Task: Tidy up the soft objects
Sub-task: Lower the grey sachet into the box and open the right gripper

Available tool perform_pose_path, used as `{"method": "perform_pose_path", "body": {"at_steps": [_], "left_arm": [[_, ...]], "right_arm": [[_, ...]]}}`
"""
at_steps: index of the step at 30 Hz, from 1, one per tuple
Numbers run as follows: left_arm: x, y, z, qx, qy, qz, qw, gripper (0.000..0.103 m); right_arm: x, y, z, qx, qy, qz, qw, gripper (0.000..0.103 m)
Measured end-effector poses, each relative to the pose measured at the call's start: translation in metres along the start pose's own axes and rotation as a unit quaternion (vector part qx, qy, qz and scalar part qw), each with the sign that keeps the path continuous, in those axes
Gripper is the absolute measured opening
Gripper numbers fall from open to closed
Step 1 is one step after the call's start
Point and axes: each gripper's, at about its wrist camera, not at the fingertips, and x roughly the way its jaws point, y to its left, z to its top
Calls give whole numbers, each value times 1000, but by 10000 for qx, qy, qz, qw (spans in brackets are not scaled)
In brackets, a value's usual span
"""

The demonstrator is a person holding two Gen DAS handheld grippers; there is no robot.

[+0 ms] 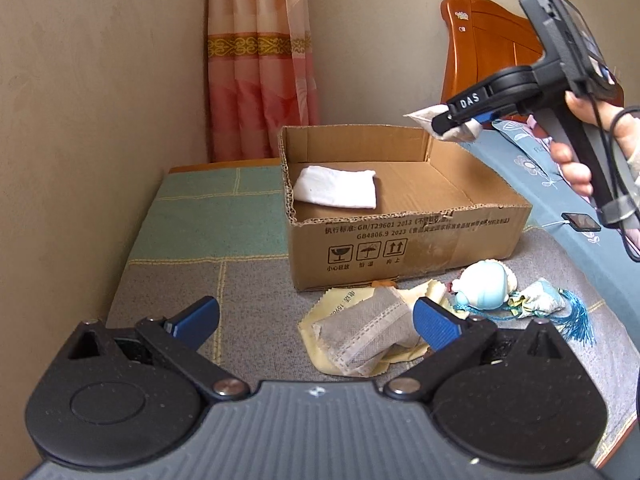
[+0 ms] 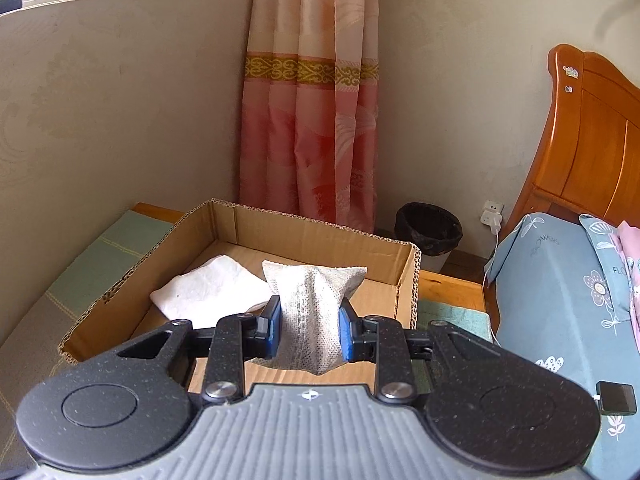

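— Now, where is the grey sachet (image 2: 310, 322) found?
— It is pinched between the pads of the right gripper (image 2: 308, 330), held above the cardboard box (image 2: 404, 276), where a white cloth (image 2: 208, 294) is already laid.
— And the left gripper (image 1: 316, 320)?
— Its jaws are spread wide, nothing held; a grey pouch (image 1: 366, 330) is seen just beside its right finger.

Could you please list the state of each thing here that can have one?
Right claw: shut on grey sachet, above the box.
Left claw: open, empty.
Cardboard box: open.
White cloth: folded, inside box.
Grey mask: crumpled, outside box.
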Motion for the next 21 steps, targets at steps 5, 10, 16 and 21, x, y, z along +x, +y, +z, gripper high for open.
{"method": "perform_pose_path", "body": {"at_steps": [5, 10, 16, 21], "left_arm": [[1, -3, -1, 65, 53, -14, 10000, 102], [1, -4, 0, 68, 62, 23, 10000, 102], [1, -8, -1, 139, 98, 113, 9998, 102], [0, -13, 0, 275, 158, 202, 9993, 102]], "right_arm": [[12, -5, 6, 248, -110, -87, 9996, 88], [-6, -5, 0, 242, -279, -116, 9993, 103], [-37, -1, -18, 293, -227, -230, 9990, 103], [-59, 2, -40, 305, -85, -330, 9990, 103]]}}
